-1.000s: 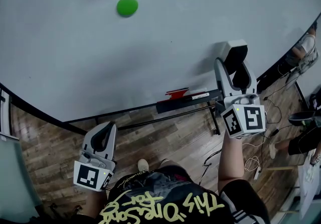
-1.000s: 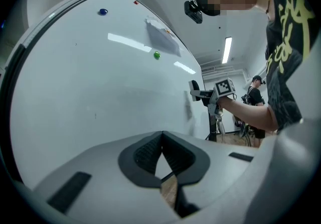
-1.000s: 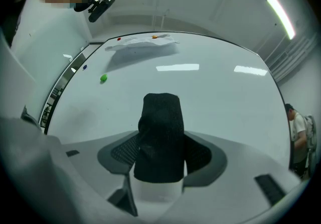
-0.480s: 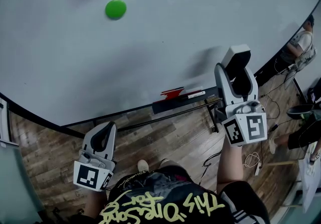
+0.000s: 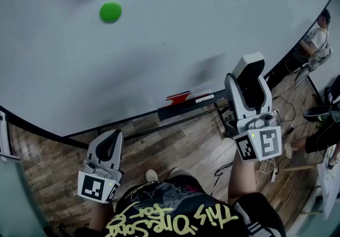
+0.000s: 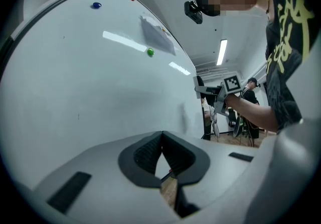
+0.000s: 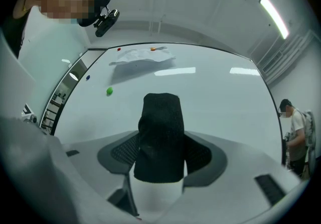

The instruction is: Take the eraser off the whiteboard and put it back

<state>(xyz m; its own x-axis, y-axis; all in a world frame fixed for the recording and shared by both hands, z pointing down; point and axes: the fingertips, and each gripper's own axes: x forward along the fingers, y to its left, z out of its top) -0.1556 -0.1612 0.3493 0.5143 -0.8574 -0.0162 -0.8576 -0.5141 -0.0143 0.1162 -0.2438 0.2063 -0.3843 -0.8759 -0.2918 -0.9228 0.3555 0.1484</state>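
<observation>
My right gripper (image 5: 248, 83) is shut on the eraser (image 5: 249, 65), a white block with a black felt face (image 7: 160, 132). It holds the eraser in front of the whiteboard (image 5: 175, 23), apart from the surface, with the eraser's shadow lying to the left on the board. In the right gripper view the felt end points at the board between the pads. My left gripper (image 5: 109, 144) hangs low at the left, below the board's edge. Its jaws are shut on nothing (image 6: 161, 153).
A green magnet (image 5: 110, 12) sticks to the board at the upper left. The tray (image 5: 186, 108) under the board holds a red item (image 5: 178, 97) and a marker (image 5: 204, 99). Cables lie on the wooden floor (image 5: 175, 145) at right, where a person (image 5: 317, 39) stands.
My right gripper has drawn the eraser back from the board and slightly down; its shadow now lies farther from it. The left gripper has stayed still.
</observation>
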